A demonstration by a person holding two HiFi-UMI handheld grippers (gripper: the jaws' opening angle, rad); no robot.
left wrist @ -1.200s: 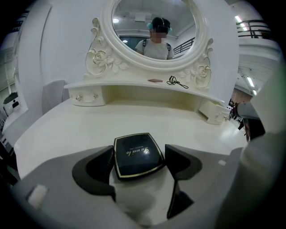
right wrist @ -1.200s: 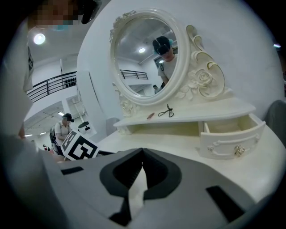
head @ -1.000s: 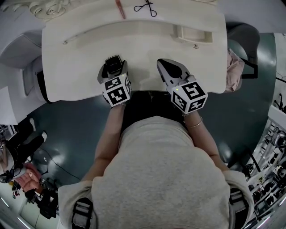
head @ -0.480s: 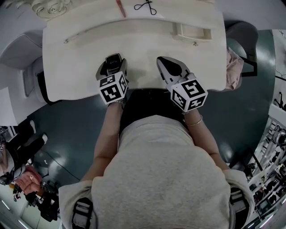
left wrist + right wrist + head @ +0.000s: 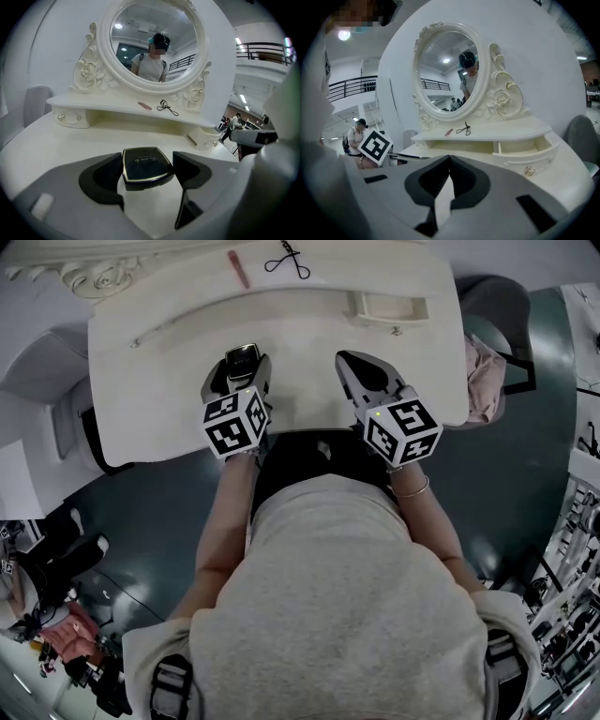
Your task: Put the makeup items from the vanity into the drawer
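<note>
The left tool (image 5: 241,369) clamped a black compact (image 5: 144,165) between its jaws, low over the desk (image 5: 159,371). Beside it, the right tool (image 5: 449,164) had its jaws pressed together, holding nothing. Ahead of the right tool and to its right, the small drawer (image 5: 525,146) stood open. An eyelash curler (image 5: 464,129) lay on the shelf beyond.

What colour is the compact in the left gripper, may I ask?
The compact is black, gold-rimmed; best in the left gripper view.

Right gripper (image 5: 449,159): jaws together, empty. Below mirror (image 5: 446,70): 1 pink stick (image 5: 448,132), 1 eyelash curler (image 5: 464,129). Lower right of mirror: 1 open drawer (image 5: 525,147).
</note>
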